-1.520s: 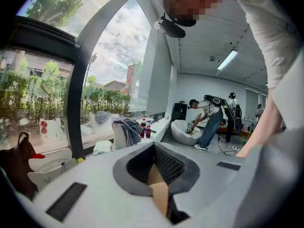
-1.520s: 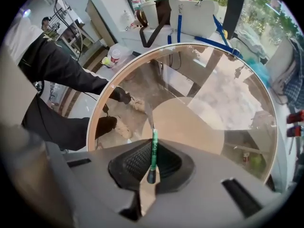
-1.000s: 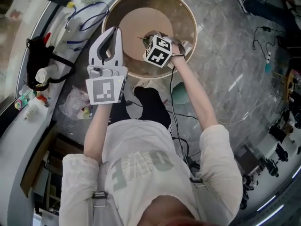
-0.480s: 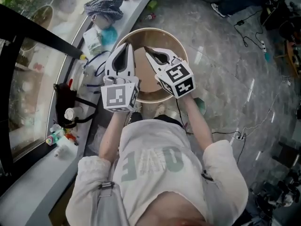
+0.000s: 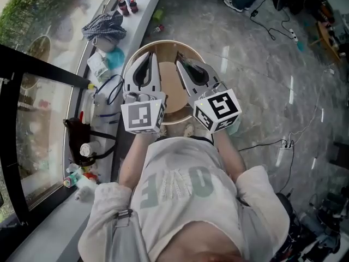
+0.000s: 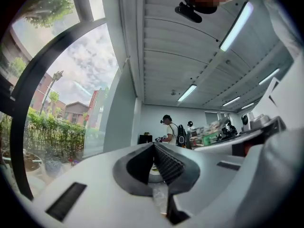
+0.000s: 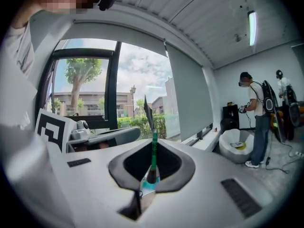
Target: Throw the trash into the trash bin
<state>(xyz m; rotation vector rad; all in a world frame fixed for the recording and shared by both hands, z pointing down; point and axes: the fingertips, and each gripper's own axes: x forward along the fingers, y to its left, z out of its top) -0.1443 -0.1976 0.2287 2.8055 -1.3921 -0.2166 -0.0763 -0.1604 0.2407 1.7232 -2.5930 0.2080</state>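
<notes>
- Now, head view: both grippers are up in front of the person, above the bin (image 5: 169,41), which stands on the floor in the upper centre of the frame, just beside the window ledge (image 5: 143,16).
- Left gripper (image 5: 148,56): in its own view (image 6: 153,145) the jaws are pressed together. A pale clear scrap shows low in the slit, and I cannot tell what it is.
- Right gripper (image 5: 180,58): in its own view (image 7: 153,141) the jaws are closed on a thin green strip (image 7: 153,151), seen edge-on, its dark tip poking past the tips.
- The strip does not show in the head view. The bin floor looks bare where it is not covered by the grippers.
- Ledge at upper left carries a cloth (image 5: 104,25), small bottles (image 5: 126,3) and other clutter.
- Step, as I judge it: the drop is still pending for the strip, which is probably trash.
- Next move calls for tipping the right gripper down over the bin mouth, well inside the rim, then opening the jaws. The strip is light and may cling to a pad.
</notes>
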